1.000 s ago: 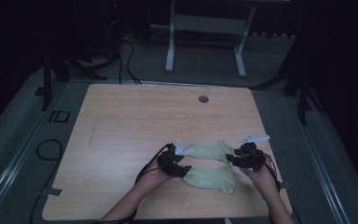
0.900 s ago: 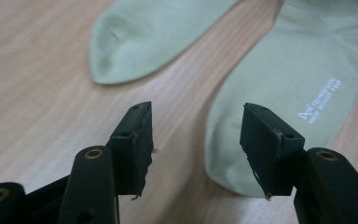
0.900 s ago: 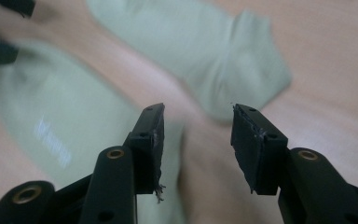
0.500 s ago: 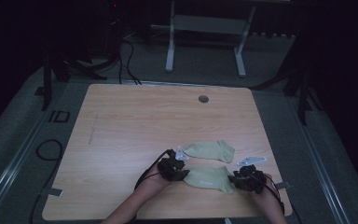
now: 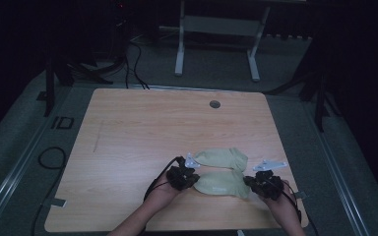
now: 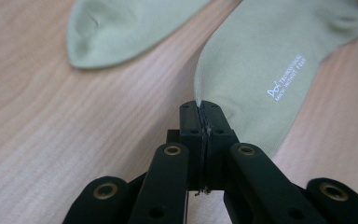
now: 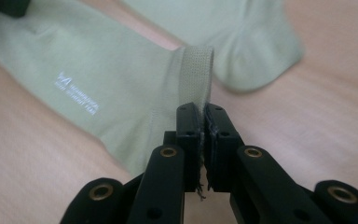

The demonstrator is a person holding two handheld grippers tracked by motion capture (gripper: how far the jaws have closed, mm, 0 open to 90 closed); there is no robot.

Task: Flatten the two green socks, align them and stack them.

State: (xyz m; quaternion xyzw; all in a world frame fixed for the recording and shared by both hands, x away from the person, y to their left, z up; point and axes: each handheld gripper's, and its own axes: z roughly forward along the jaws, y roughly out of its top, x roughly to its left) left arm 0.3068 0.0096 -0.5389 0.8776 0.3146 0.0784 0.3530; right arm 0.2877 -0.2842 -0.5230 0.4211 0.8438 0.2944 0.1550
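Both grippers, left [image 6: 204,108] and right [image 7: 204,112], having just closed, are now pinching opposite ends of the near sock [image 5: 221,183], lying beside the far sock [image 5: 222,158] on the table [image 5: 142,132], readying a lift.

The near sock [image 5: 221,183] is pale green, with small white lettering printed on it; its cuff [image 7: 196,70] shows a fine ribbed weave in a slightly greyer green. The far sock [image 5: 222,158], just beyond it, is the same plain pale green. The surface [image 5: 142,128] is light wood with a fine reddish-tan grain and a grey round cap [image 5: 215,104] set in it beyond the socks. Each hand-held gripper, left [image 6: 200,108] and right [image 7: 203,112], is black with brass-coloured rivets. The floor [image 5: 24,147] around the surface is dull grey-green.
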